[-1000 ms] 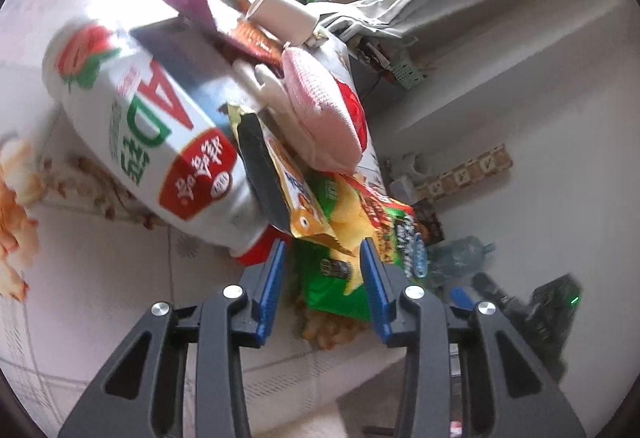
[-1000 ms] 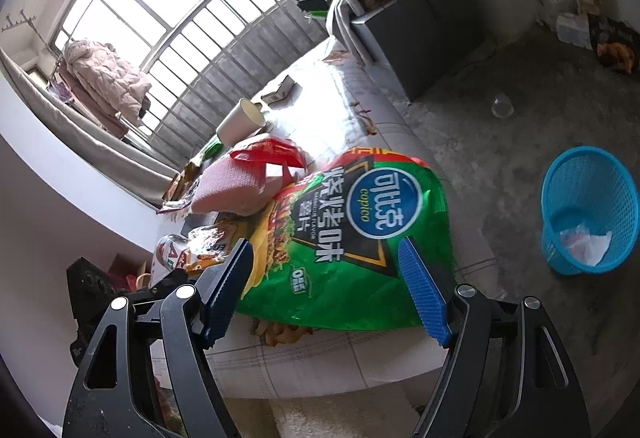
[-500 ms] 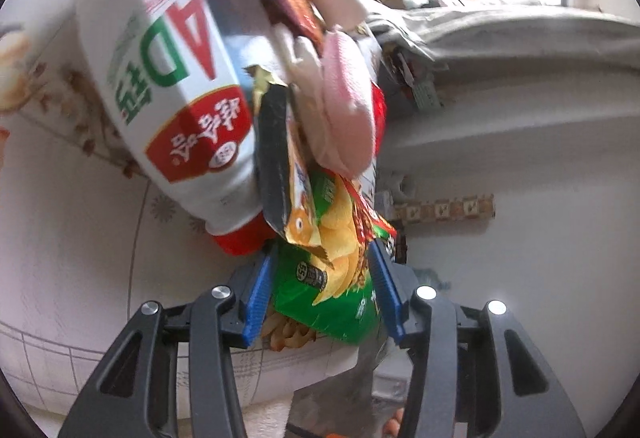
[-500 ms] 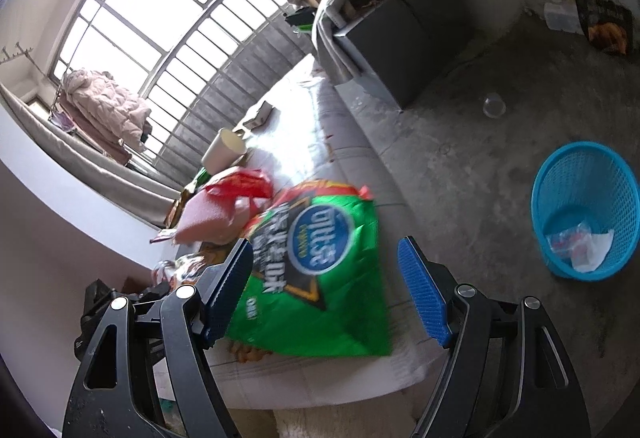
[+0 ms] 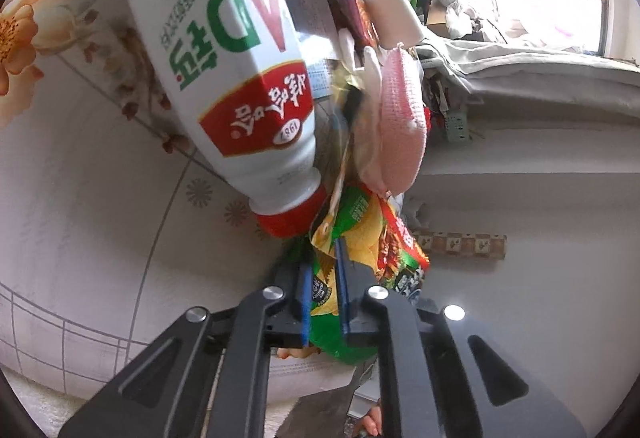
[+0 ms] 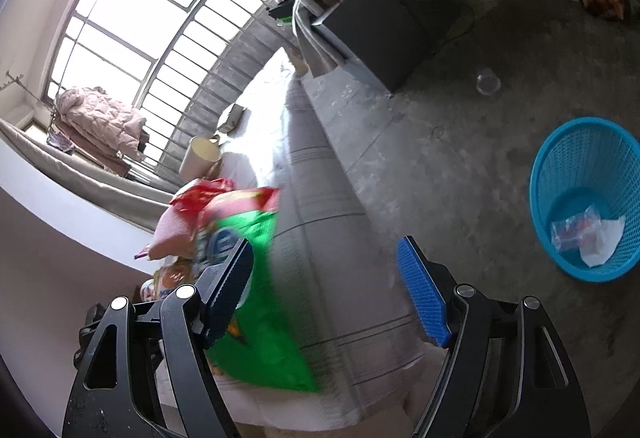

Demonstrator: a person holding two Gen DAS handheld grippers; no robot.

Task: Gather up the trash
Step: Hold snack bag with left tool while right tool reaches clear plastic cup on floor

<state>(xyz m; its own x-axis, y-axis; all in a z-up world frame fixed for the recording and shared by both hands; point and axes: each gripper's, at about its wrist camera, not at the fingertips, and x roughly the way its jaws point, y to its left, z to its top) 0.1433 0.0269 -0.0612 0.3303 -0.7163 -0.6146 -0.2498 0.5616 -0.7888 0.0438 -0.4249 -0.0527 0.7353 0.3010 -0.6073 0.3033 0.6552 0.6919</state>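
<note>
Bedding (image 5: 80,197), pale and quilted with a flower print, fills the left. On it lies a smooth white bottle (image 5: 224,77) with a red cap, beside a pink knitted cloth (image 5: 400,125) and a paper cup (image 5: 394,11). The left gripper (image 5: 323,280) has its blue pads pinched on the crinkly green chip bag (image 5: 360,222), at the bed's edge. The right gripper (image 6: 324,290) hangs spread wide, nothing between its ribbed pads; the bag (image 6: 260,338) lies blurred by its left finger. Bare concrete floor (image 6: 460,157) lies open toward the blue mesh basket (image 6: 560,157), which holds scraps.
</note>
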